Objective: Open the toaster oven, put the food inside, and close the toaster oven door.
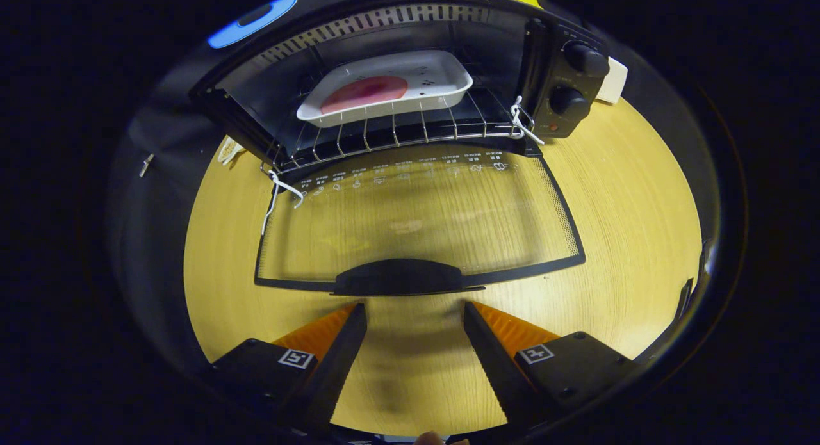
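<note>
A black toaster oven (564, 80) stands at the far side of the wooden table, its glass door (416, 221) folded down flat toward me. On the wire rack (384, 134) inside rests a white rectangular dish (435, 80) holding a pinkish-red slice of food (364, 93). The door's black handle (398, 277) lies just ahead of my fingertips. My gripper (415, 312) is open, nothing between its fingers, hovering over the table in front of the handle.
The round wooden table (628, 202) spreads to both sides of the door. Two knobs (580, 80) sit on the oven's right panel. White cords (525, 125) hang at the door's hinges. A white object (614, 80) lies behind the oven's right side.
</note>
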